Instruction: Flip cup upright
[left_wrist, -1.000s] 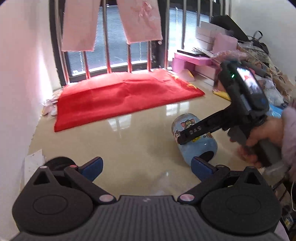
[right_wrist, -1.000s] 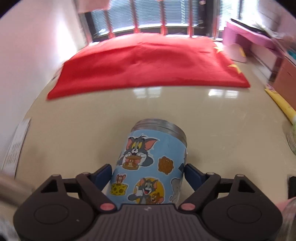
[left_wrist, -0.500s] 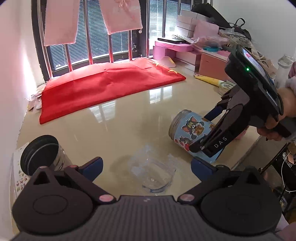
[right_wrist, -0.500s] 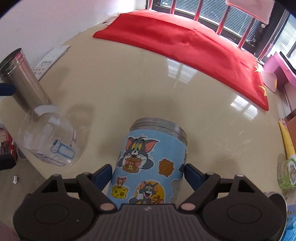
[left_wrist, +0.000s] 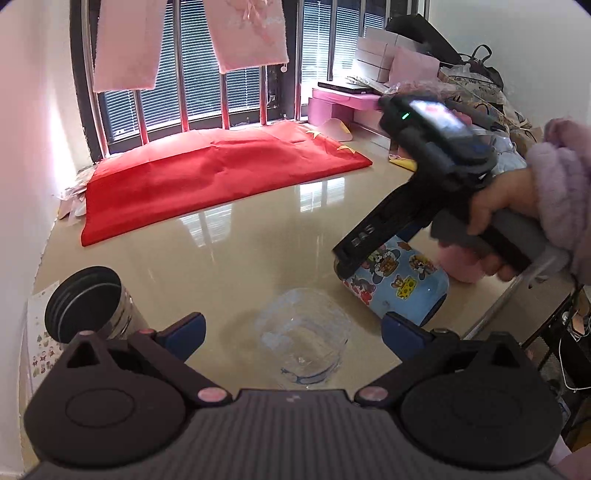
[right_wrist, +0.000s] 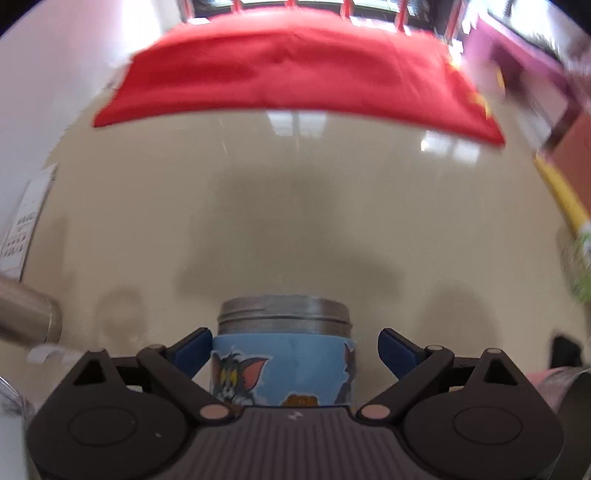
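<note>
Right gripper (right_wrist: 294, 347) fingers spread, cup (right_wrist: 282, 354) between them, lying on the table (left_wrist: 240, 258); left gripper (left_wrist: 291, 332) open over a clear container (left_wrist: 303, 332)

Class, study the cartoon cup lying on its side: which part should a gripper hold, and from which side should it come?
Grip the cup across its blue sticker-covered middle, below the bare metal rim. Come from its closed end along its length, as the right gripper does; the straight round sides suit opposed fingers.

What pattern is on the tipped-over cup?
Light blue wrap with Tom and Jerry cartoon stickers on the cup; clearest in the left wrist view.
</note>
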